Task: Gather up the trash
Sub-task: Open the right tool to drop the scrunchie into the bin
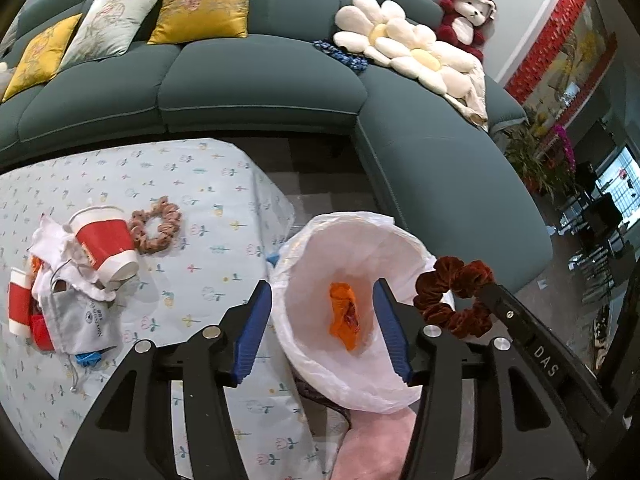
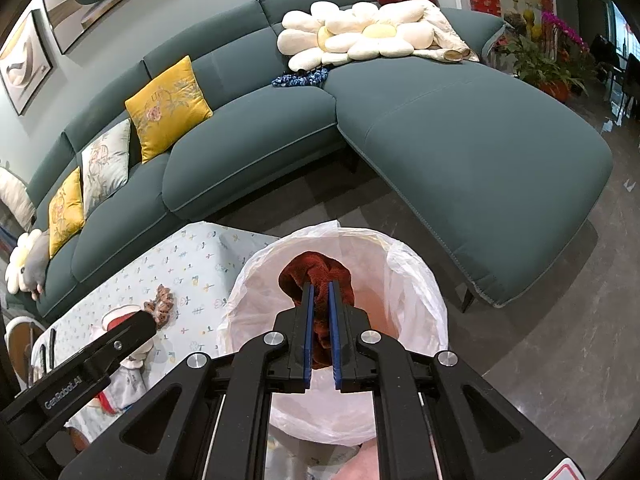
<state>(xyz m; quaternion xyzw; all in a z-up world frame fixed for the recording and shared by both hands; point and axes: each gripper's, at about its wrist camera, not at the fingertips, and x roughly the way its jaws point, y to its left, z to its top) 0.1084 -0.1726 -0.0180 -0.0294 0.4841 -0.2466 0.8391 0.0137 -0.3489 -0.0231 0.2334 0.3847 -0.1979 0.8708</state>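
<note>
A bin lined with a white plastic bag [image 1: 320, 360] stands beside the table; it shows in the right wrist view [image 2: 416, 304] too. An orange wrapper [image 1: 345, 316] lies inside it. My left gripper [image 1: 322, 308] is open and empty, its jaws spread over the bin's mouth. My right gripper [image 2: 320, 286] is shut on a dark red scrunchie [image 2: 316, 270] and holds it above the bin opening; the scrunchie also shows in the left wrist view [image 1: 452, 292]. On the table lie a red and white paper cup [image 1: 106, 240], a pink-brown scrunchie [image 1: 156, 226], white crumpled cloth and a grey drawstring pouch [image 1: 84, 316].
The table has a pale flowered cloth [image 1: 200, 184]. A dark green corner sofa [image 1: 256, 92] with yellow and white cushions, flower pillows [image 1: 400, 44] and a red plush toy stands behind. Potted plants [image 1: 536, 152] stand at the right. A second red cup [image 1: 20, 304] stands at the table's left edge.
</note>
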